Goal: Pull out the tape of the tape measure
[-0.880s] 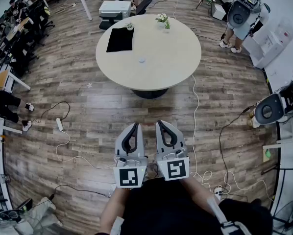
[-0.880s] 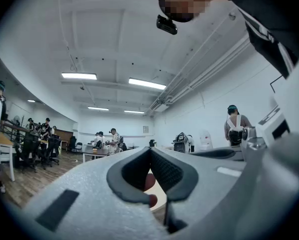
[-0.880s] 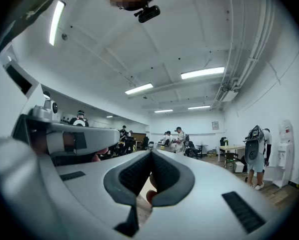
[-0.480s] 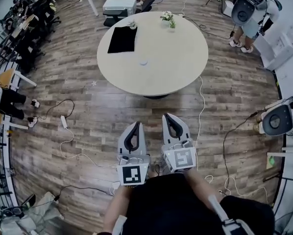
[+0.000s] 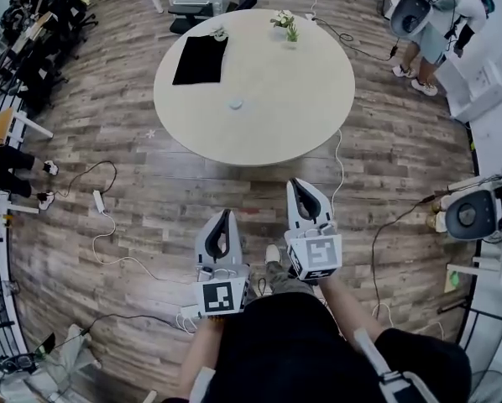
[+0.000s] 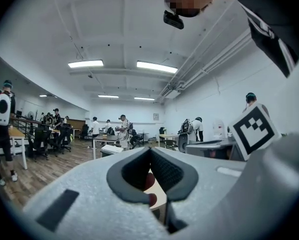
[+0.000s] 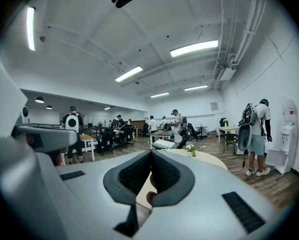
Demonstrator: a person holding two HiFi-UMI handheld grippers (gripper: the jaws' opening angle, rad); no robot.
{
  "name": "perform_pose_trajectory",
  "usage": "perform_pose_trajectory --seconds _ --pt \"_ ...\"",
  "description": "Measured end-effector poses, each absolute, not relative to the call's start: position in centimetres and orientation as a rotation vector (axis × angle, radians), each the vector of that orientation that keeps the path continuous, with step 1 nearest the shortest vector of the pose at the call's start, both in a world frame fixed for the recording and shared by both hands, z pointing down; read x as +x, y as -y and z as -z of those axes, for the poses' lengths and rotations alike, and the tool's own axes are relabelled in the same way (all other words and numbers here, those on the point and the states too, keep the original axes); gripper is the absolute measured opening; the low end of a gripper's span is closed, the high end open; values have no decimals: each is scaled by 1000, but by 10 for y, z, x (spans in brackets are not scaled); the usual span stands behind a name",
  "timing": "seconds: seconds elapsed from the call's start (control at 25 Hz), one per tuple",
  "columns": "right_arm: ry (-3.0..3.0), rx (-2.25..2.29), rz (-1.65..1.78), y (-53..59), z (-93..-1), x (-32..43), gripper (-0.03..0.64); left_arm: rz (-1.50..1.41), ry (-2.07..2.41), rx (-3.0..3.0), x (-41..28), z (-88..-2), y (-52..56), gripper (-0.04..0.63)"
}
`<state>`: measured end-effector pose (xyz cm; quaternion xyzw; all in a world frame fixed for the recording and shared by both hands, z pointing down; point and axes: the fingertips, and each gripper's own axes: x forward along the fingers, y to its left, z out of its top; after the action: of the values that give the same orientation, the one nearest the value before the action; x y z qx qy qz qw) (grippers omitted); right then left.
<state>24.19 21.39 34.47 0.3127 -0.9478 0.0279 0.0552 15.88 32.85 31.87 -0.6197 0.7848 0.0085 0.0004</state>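
**Both grippers closed and empty, well short of the table**

Only the head view shows the tape measure [image 5: 235, 102] – a small pale disc, too small to make out in detail, lying alone on the round table [image 5: 276, 91], between the black cloth [image 5: 200, 59] and the near rim. The flowers [image 5: 286, 25] stand at the far edge. The same view shows the wooden floor [image 5: 150, 183] with a cable [image 5: 337, 162] trailing across it.

The gripper views look level across the room instead. They take in ceiling lights [image 6: 154, 66] and desks with people standing about. The right gripper view also catches the table's rim [image 7: 204, 158] with the flowers [image 7: 191, 149] on it and a person [image 7: 257, 134] with a backpack at the right.

The left gripper [image 5: 224, 215] and right gripper [image 5: 297, 183] are held side by side in front of the body, both pointing towards the table, the right one further forward. Each one's fingers are pressed together at the tips with nothing between them [image 6: 150, 149] [image 7: 150, 153]. The right gripper's marker cube [image 6: 254, 129] shows at the edge of the left gripper view.

The holding hands sit hidden under the grippers – only the forearms [image 5: 202, 351] show
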Motion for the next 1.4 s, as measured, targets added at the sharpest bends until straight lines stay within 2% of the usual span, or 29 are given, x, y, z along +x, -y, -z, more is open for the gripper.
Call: perform_pose_trajectory --seconds 0.2,0.76,0.96,1.4 --pt "2842 895 -28 -209 -352 218 0 -22 -2456 -2076 142 -346 -299 11" --pt "2710 1111 38 -153 -326 143 0 -215 -2058 -2437 78 -319 -202 11" --pt "2711 1120 29 -136 -327 107 0 -251 -2045 -2527 48 -326 -182 11" --pt "2727 1057 -110 -24 -366 67 0 126 -2032 -2542 19 -370 -95 11"
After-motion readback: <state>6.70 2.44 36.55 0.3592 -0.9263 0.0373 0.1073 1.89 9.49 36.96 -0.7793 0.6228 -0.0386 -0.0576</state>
